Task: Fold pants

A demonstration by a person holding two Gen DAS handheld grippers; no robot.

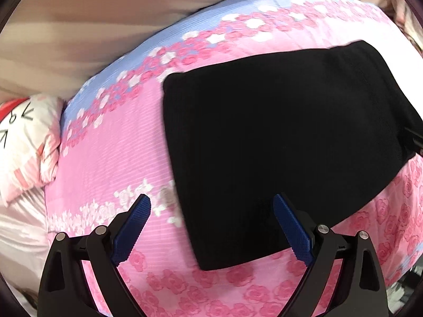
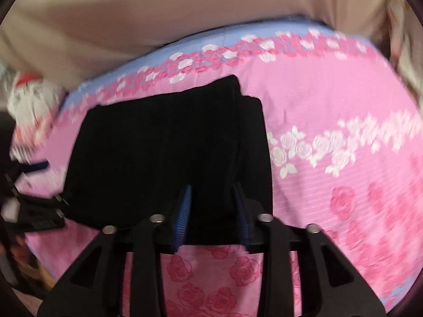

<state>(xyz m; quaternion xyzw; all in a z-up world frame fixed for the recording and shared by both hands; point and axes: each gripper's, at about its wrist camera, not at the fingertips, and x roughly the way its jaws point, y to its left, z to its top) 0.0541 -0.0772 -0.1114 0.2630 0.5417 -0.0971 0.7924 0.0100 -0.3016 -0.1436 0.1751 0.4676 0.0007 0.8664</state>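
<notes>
The left hand-held gripper (image 1: 211, 206) hangs wide open over the near edge of the folded black pants (image 1: 285, 137) on the bed's pink rose sheet (image 1: 111, 158). The right hand-held gripper (image 2: 211, 198) stands narrow, pants fabric between its fingers. A cat-face pillow (image 1: 23, 137) lies at the bed's left edge.

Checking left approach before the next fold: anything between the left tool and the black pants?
Nothing visible. The left tool hangs open right over the near left edge of the pants, with only the pink floral bedsheet beneath.
</notes>
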